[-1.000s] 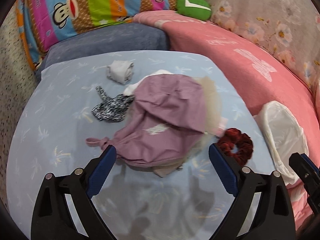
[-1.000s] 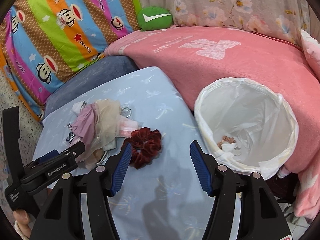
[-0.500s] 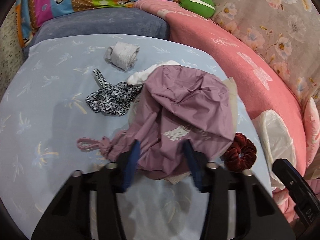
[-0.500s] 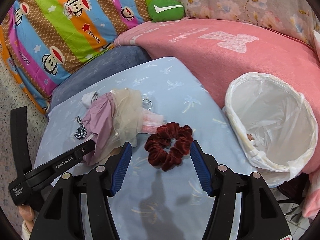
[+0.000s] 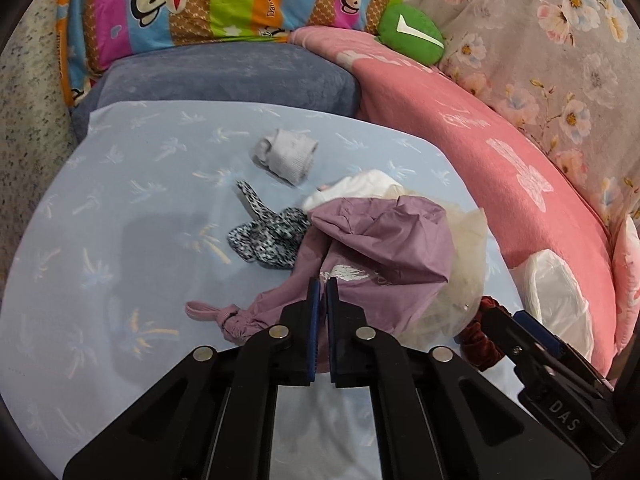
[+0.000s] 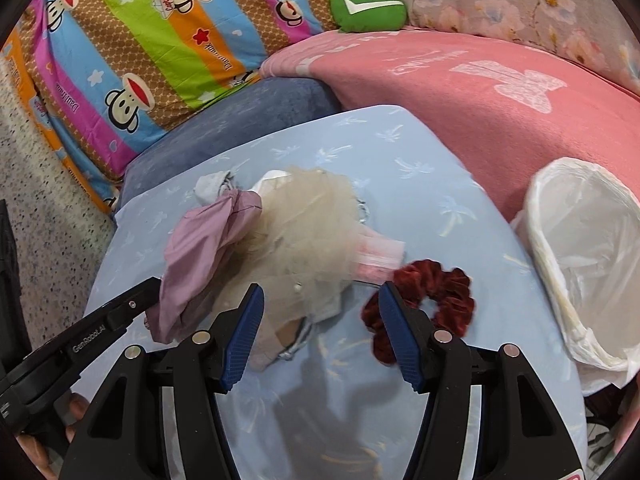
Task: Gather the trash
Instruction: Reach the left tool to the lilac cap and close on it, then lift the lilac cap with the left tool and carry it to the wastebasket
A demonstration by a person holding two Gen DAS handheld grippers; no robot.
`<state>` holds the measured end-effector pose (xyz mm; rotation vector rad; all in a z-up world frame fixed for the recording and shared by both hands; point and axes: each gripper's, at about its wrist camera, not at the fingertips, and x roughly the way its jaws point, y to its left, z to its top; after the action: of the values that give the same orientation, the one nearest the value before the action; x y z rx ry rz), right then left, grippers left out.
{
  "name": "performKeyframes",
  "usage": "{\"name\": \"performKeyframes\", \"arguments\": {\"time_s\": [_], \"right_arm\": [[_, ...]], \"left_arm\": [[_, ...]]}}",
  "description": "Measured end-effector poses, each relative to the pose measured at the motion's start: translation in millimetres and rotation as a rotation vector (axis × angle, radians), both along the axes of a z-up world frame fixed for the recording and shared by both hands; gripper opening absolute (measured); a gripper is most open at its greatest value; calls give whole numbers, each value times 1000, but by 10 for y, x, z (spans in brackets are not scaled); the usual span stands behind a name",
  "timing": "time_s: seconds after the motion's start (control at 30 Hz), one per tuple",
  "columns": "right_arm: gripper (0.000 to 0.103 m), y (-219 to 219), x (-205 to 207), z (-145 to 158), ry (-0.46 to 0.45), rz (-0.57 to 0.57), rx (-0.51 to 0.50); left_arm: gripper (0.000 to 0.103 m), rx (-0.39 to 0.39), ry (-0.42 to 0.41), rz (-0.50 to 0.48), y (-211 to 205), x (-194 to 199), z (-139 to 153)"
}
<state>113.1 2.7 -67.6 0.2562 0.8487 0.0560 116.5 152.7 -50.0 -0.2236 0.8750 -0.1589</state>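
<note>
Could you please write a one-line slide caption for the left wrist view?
Left gripper shut on mauve cloth atop the blue table, beside a leopard-print scrunchie.

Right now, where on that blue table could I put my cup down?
The blue table is bare on its left half, beyond the leopard-print scrap, and along the near edge. The right side is crowded: purple cloth, cream tulle, red scrunchie, with the lined bin alongside.

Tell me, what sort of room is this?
Most likely a bedroom or a home lounging corner: a pink blanket over soft cushions, a striped monkey-print pillow, and a small bin with a white liner beside the blue-covered surface.
</note>
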Motion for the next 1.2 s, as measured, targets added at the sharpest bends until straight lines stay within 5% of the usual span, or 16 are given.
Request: {"name": "performKeyframes", "arguments": {"time_s": [0.23,0.3,0.37,0.9,1.03,1.1,1.17,1.2], "right_arm": [[41,118,242,-150,37,16,-3],[17,127,276,-211,57,20,5],[6,113,274,-234,65,19,16],[6,-327,-218,648,-155,-45,52],[6,-517,-341,798,-187,-70,66],[6,-583,-389,843,-194,-81,72],[6,-627,-426,868,-200,-92,78],[6,-647,-445,873,-203,-96,82]], "left_arm": [[4,13,-9,1,-1,31,29],[4,12,-8,-2,-13,38,31],[4,14,-10,-4,-12,26,43],[4,45,-109,-76,-438,-161,521],[5,12,-68,-96,-466,-143,464],[13,14,-36,-88,-468,-125,357],[60,4,-9,-86,-467,-118,262],[71,-5,0,-74,-449,-117,206]]}}
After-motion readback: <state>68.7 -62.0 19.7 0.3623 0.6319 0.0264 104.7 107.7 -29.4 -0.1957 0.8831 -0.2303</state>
